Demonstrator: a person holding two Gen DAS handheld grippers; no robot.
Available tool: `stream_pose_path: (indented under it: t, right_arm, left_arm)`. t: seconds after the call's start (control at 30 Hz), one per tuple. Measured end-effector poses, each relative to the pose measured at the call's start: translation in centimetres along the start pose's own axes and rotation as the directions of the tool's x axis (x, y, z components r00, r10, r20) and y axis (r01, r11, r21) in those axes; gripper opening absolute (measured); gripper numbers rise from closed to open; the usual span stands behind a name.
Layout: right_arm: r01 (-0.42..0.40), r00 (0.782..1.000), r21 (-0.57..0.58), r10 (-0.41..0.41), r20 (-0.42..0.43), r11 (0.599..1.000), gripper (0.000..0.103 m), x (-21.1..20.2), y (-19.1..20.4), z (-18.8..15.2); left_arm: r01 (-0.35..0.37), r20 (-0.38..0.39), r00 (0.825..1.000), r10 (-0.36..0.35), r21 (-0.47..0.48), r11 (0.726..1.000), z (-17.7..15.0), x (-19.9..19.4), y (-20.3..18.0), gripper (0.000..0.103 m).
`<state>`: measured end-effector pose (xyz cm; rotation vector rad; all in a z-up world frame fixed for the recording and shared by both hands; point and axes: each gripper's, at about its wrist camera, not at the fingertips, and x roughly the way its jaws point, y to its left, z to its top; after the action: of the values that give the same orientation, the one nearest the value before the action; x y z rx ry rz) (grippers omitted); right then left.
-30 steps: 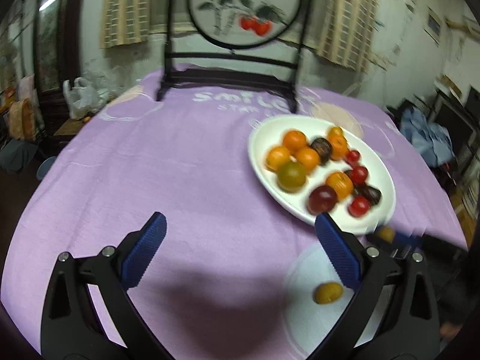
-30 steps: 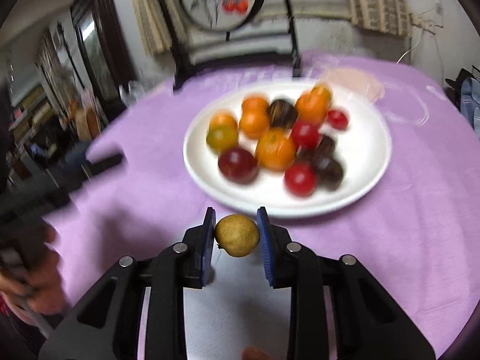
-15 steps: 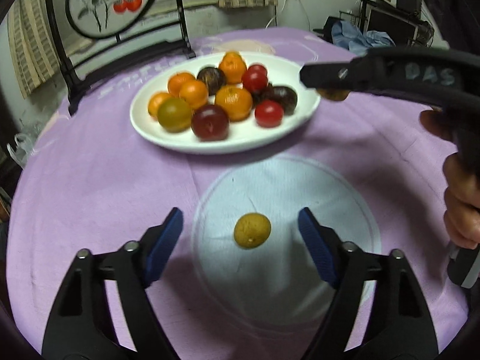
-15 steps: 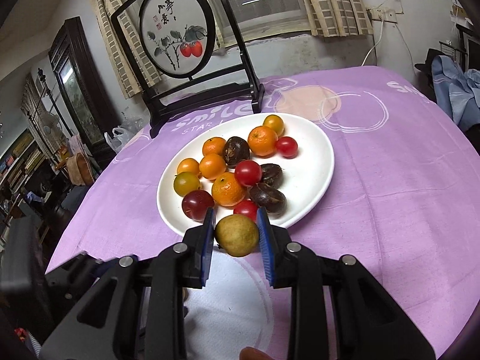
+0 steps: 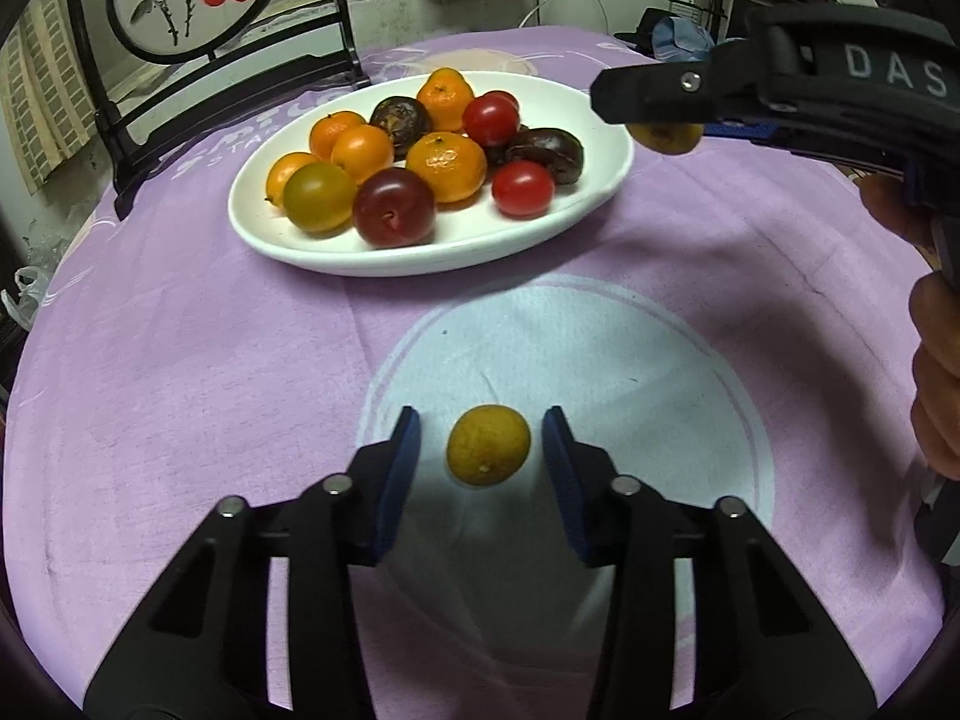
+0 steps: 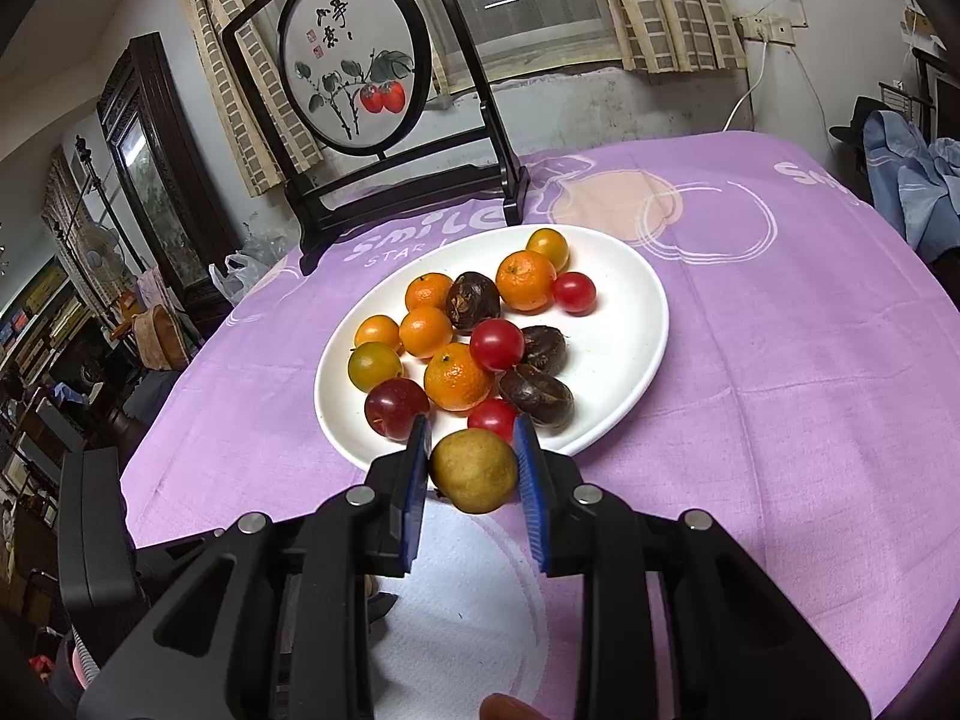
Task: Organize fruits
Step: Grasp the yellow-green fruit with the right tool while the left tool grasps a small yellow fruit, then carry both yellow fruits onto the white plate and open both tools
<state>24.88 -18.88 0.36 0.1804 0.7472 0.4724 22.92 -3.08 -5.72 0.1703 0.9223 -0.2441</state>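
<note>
Currently the left gripper (image 5: 480, 450) is closing around a yellow fruit (image 5: 488, 445) on the cloth, pads not yet touching. The right gripper (image 6: 471, 462) pinches a greenish fruit (image 6: 474, 462) beside the plate (image 6: 636, 348), probably for sorting.

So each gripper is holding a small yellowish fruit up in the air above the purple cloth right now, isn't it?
Not quite. Only the right gripper holds its yellowish fruit aloft. The left wrist view shows the other yellow fruit lying on the purple cloth, between the left gripper fingers, which are closing but not yet touching it.
</note>
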Motion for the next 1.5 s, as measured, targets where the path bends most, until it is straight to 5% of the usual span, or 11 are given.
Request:
stream_pose_path:
  t: [0.13,0.6,0.93,1.23,1.5]
  right_arm:
    - [0.001,1.000,0.000,-0.001,0.000,1.000,0.029,0.0,0.0,0.0]
    - [-0.011,0.999,-0.011,0.012,0.035,1.000,0.029,0.1,0.0,0.1]
    - [0.004,0.995,-0.028,-0.001,0.102,1.000,0.029,1.7,-0.6,2.4]
    - [0.035,0.994,-0.043,-0.030,0.100,0.998,0.029,5.2,-1.6,5.2]
    - [0.024,0.997,-0.076,-0.018,0.081,0.997,0.029,7.2,-1.4,6.1]
  left_arm:
    - [-0.010,0.010,1.000,0.009,0.020,1.000,-0.1,-0.1,-0.4,0.027]
    - [-0.031,0.096,0.995,0.033,-0.020,0.999,1.0,-2.0,0.9,0.027]
    - [-0.050,0.217,0.972,0.087,-0.171,0.984,7.8,-2.6,5.9,0.027]
    - [-0.063,0.187,0.976,0.108,-0.234,0.970,12.5,1.9,8.6,0.027]
    - [-0.065,0.156,0.982,0.107,-0.254,0.965,13.1,3.6,9.3,0.029]
